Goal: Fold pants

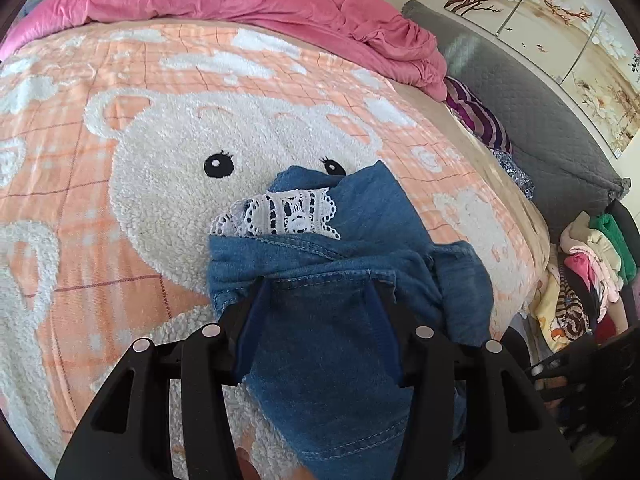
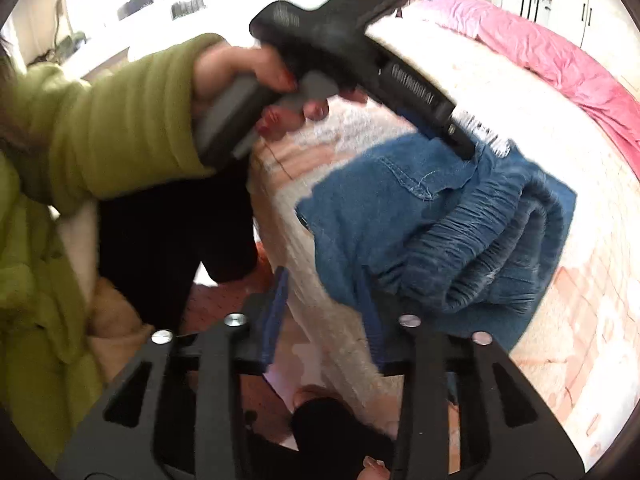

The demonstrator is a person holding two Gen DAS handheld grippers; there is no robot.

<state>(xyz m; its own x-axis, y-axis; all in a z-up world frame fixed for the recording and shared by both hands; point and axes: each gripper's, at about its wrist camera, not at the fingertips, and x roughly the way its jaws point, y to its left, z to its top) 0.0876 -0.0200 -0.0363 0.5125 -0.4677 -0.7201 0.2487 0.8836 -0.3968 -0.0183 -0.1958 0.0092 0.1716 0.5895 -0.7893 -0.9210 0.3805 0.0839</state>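
Blue denim pants (image 1: 340, 280) with white lace trim (image 1: 288, 214) lie bunched on the bear-pattern blanket (image 1: 160, 184) near the bed's front edge. My left gripper (image 1: 320, 284) stands open with its fingers (image 1: 256, 320) spread over the denim, pressing on the fabric. In the right wrist view the pants (image 2: 432, 232) show their gathered waistband, and the left gripper's tip (image 2: 464, 148) rests on them. My right gripper (image 2: 324, 280) is open at the bed's edge, its right finger (image 2: 370, 328) against the denim hem, nothing clamped.
A pink duvet (image 1: 280, 4) is heaped at the far side of the bed. A grey headboard (image 1: 540, 120) is at right, with a pile of folded clothes (image 1: 588, 272) beside the bed. The person in a green sweater (image 2: 80, 140) stands at the bed's edge.
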